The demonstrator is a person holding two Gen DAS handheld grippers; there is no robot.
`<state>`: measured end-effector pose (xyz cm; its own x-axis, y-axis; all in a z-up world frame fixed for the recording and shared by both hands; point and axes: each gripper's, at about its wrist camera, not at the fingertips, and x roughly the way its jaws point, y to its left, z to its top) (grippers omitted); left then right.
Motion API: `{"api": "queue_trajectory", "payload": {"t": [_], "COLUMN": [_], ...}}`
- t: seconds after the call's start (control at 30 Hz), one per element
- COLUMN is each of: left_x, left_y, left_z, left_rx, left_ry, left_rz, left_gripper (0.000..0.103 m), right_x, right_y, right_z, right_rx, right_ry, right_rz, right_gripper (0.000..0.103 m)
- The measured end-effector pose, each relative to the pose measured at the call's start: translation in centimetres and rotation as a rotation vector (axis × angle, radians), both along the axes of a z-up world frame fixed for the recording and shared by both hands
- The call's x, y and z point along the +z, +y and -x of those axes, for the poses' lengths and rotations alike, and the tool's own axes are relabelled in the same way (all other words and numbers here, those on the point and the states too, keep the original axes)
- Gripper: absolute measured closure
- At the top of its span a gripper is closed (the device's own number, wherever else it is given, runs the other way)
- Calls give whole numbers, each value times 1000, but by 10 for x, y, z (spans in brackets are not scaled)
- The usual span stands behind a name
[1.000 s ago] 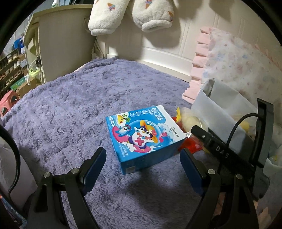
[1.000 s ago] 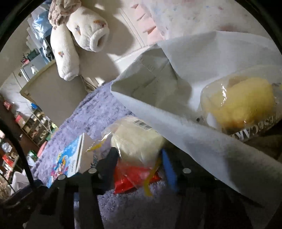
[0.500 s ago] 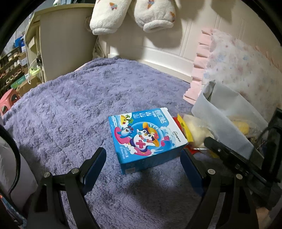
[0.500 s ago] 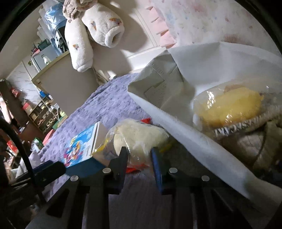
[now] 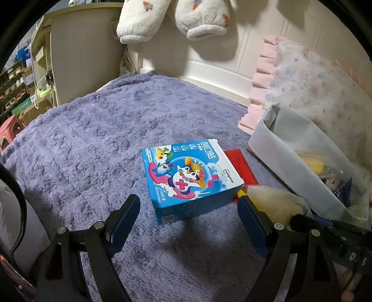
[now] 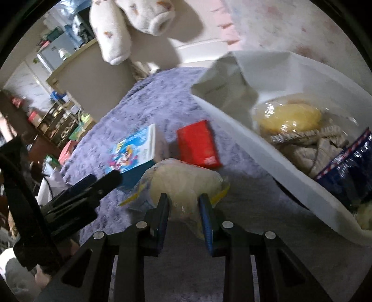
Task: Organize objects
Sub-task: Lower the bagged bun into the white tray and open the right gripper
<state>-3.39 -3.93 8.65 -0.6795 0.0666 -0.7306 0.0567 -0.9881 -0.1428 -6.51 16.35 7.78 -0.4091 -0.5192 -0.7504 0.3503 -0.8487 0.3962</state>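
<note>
The right hand-held gripper (image 6: 183,209) is clenched on a pale bun in a crinkly clear plastic wrapper (image 6: 183,183), lifted just short of the white fabric bin (image 6: 241,137); the wrapper (slick film) could slip or catch the rim; the left hand-held gripper (image 5: 188,220) gapes empty.

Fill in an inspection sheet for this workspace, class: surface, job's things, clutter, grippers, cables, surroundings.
Surface: purple fuzzy blanket.
Job's things: blue box and red box lying on the blanket; pale bread packet; white bin holding a yellow wrapped bun and a dark blue packet.
Clutter: nothing seen.
Grippers: left gripper open, holding nothing, facing the blue box; right gripper shut on the bread packet.
Cables: black cable at the left edge.
Surroundings: flowered pillow, white plush toy, beige cabinet, shelves.
</note>
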Motion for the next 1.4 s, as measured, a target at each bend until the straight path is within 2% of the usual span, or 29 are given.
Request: {"api": "queue_trajectory", "payload": {"t": [0.13, 0.23, 0.47, 0.57, 0.73, 0.87, 1.0, 1.13, 1.2, 1.27, 1.33, 1.4], "left_x": [1, 3, 18, 27, 42, 49, 56, 51, 46, 43, 42, 42], "left_y": [0, 1, 8, 17, 43, 67, 90, 107, 114, 119, 123, 125], "left_z": [0, -1, -10, -17, -31, -34, -35, -43, -44, -46, -47, -49], "left_rx": [-3, -14, -87, -143, -247, -325, -343, -404, -423, -444, -458, -465], "left_ry": [1, 14, 83, 129, 191, 195, 219, 228, 214, 210, 205, 207], "left_rz": [-4, -17, -75, -100, -76, -93, -15, 32, 67, 76, 83, 87], "left_gripper": [18, 18, 18, 18, 18, 18, 18, 18, 18, 18, 18, 18], "right_x": [2, 11, 52, 73, 105, 107, 101, 83, 78, 82, 90, 98], "right_y": [1, 9, 29, 38, 58, 76, 91, 126, 140, 146, 147, 144], "right_z": [4, 1, -11, -23, -39, -26, -14, 1, 4, 1, -8, -16], "right_rx": [-3, -15, -39, -76, -182, -242, -311, -490, -573, -607, -619, -618], "right_ry": [6, 23, 101, 168, 316, 307, 294, 291, 252, 261, 323, 382], "right_rz": [-10, 23, 130, 143, 83, 106, 140, 265, 269, 273, 275, 246], "right_gripper": [78, 78, 78, 78, 78, 78, 78, 77, 76, 70, 56, 47]}}
